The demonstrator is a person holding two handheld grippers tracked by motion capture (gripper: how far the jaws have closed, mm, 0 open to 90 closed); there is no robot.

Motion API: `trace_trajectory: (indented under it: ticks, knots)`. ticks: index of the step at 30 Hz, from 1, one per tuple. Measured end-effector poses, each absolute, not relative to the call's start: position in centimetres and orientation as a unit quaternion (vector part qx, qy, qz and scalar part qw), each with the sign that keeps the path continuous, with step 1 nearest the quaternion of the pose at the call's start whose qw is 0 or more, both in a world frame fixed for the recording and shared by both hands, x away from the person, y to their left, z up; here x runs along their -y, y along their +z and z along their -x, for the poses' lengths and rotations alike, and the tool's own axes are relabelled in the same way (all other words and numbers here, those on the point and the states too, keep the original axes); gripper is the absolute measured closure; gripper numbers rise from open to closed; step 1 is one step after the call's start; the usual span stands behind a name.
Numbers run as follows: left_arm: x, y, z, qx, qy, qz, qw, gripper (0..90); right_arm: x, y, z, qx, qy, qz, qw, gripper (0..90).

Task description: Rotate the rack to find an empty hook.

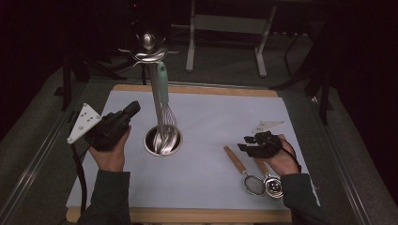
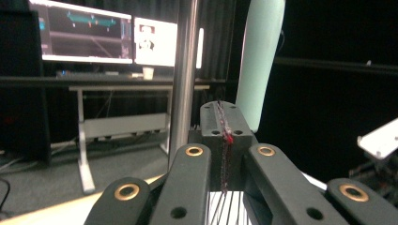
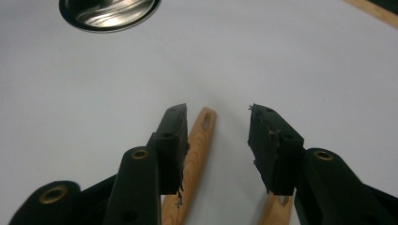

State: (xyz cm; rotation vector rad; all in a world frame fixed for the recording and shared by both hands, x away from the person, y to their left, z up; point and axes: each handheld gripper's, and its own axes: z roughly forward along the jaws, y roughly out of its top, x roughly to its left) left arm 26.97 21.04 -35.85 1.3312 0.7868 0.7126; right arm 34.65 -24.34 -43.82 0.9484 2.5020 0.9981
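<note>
A steel utensil stand rises from a round base (image 1: 163, 141) on the white mat, its pole (image 1: 154, 89) topped by hooks. From them hangs a whisk with a mint-green handle (image 1: 163, 82). My left gripper (image 1: 133, 109) is shut and empty, raised just left of the pole and pointing toward it. In the left gripper view the pole (image 2: 184, 70) and green handle (image 2: 260, 56) stand right behind the tip of the left gripper (image 2: 223, 123). My right gripper (image 1: 244, 143) is open over a wooden-handled strainer (image 1: 236, 161). The right gripper (image 3: 218, 115) has the strainer handle (image 3: 195, 150) beside one jaw.
A second wooden-handled tool with a round metal head (image 1: 273, 185) lies under the right hand; its handle (image 3: 274, 211) shows below the other jaw. The mat (image 1: 211, 112) lies on a wooden board. Monitors (image 2: 84, 33) and a desk frame (image 1: 230, 28) stand beyond the table.
</note>
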Motion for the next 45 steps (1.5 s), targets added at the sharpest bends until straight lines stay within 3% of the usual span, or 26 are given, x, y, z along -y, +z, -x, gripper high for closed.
trace_trajectory:
  ticks: [16, 33, 45]
  knots:
    - [-19.6, -32.2, -27.6, -0.323, 0.35, -0.555, 0.682, 89.8, 26.8, -47.4, -32.5, -0.86, 0.319, -0.366, 0.154, 55.4]
    - [-18.6, -29.0, -28.5, -0.304, 0.373, -0.545, 0.687, 89.9, 29.5, -48.0, -31.4, -0.837, 0.344, -0.398, 0.154, 55.3]
    - [-19.2, -28.7, -29.2, -0.316, 0.381, -0.546, 0.676, 89.9, 30.7, -48.0, -31.0, -0.823, 0.362, -0.414, 0.144, 55.5]
